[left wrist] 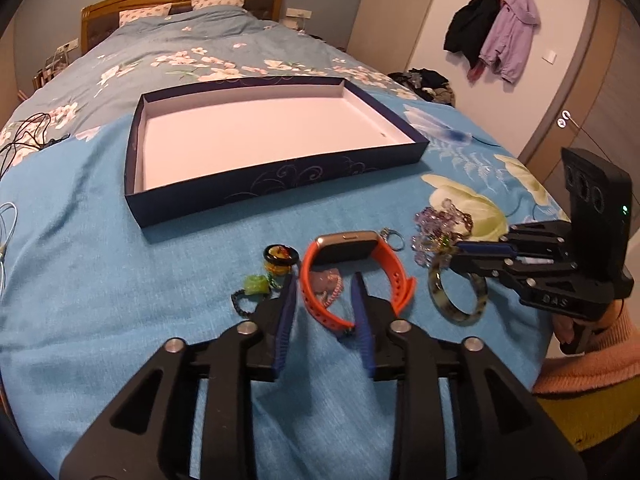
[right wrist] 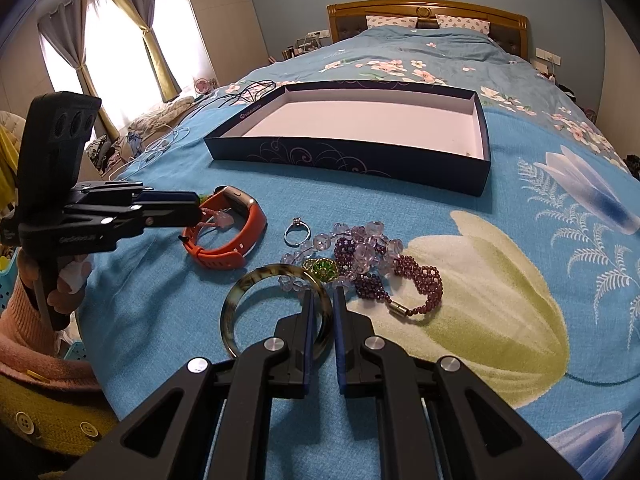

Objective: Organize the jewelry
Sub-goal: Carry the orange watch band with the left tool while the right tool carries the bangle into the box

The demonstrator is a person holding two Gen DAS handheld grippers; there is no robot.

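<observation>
An empty dark blue box [left wrist: 276,176] with a white inside lies on the bed; it also shows in the right wrist view [right wrist: 352,158]. Jewelry lies in front of it: an orange smartwatch [left wrist: 352,276], a silver ring [right wrist: 297,234], a mottled bangle [right wrist: 240,304], purple and clear bead bracelets [right wrist: 384,268], a black ring [left wrist: 280,255] and a green charm [left wrist: 256,285]. My left gripper [left wrist: 325,280] is open, its fingers on either side of the watch strap. My right gripper [right wrist: 322,293] is open narrowly, its fingers astride the bangle's rim.
The blue flowered bedspread [right wrist: 520,240] covers the bed up to the wooden headboard [right wrist: 428,10]. Cables [left wrist: 24,136] lie at the bed's left side. Coats [left wrist: 496,32] hang by a door at the right.
</observation>
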